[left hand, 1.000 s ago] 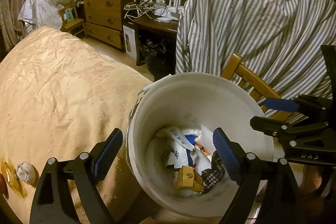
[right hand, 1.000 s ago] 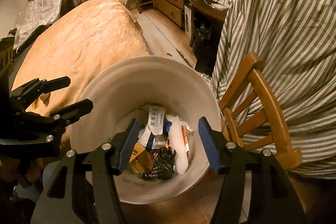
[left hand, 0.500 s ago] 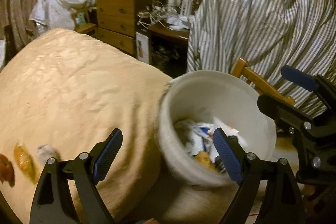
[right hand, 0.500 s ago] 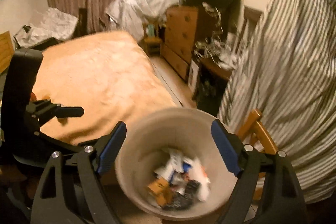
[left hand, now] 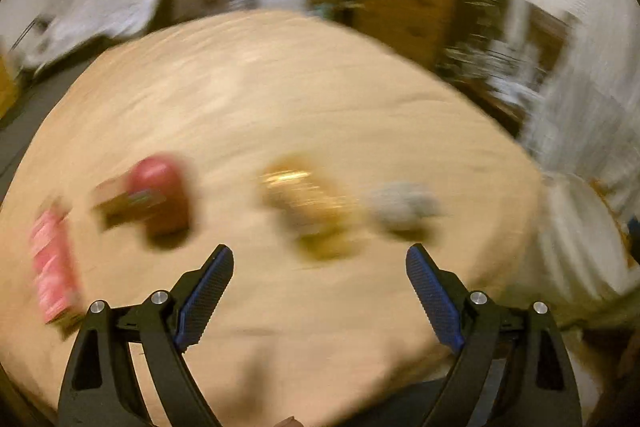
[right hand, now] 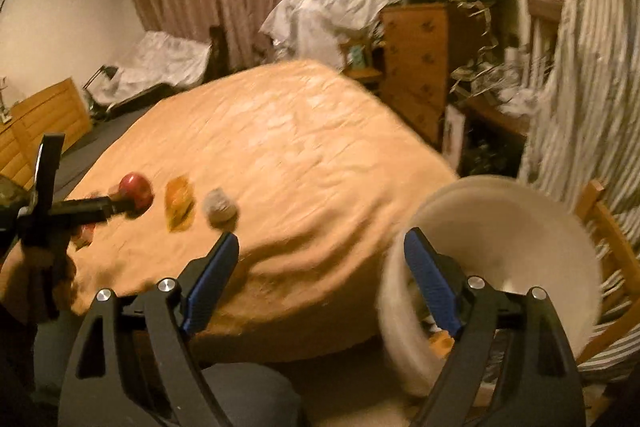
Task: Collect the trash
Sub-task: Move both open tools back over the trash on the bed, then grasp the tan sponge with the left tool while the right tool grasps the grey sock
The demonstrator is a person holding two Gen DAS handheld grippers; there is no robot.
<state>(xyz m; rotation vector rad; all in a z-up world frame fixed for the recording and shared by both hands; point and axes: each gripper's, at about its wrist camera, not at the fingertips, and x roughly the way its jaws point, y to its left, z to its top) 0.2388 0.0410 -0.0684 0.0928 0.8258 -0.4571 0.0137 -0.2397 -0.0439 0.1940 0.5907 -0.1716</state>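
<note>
Both grippers swung off bin, back to bed.
L gripper (left hand: 320,291) and R gripper (right hand: 320,277), fingers wide, empty; 1 s ago both hung over round white plastic bin (right hand: 520,227), now beside orange-blanket bed (right hand: 300,147). Crumpled grey paper wad (right hand: 219,211), amber wrapper (right hand: 180,201) and red round thing (right hand: 136,191) left to grab. Room cluttered; L view blurred.

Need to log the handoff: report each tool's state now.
Left tool: open, holding nothing, over the bedspread.
Right tool: open, holding nothing, between the bedspread and the white bin.
</note>
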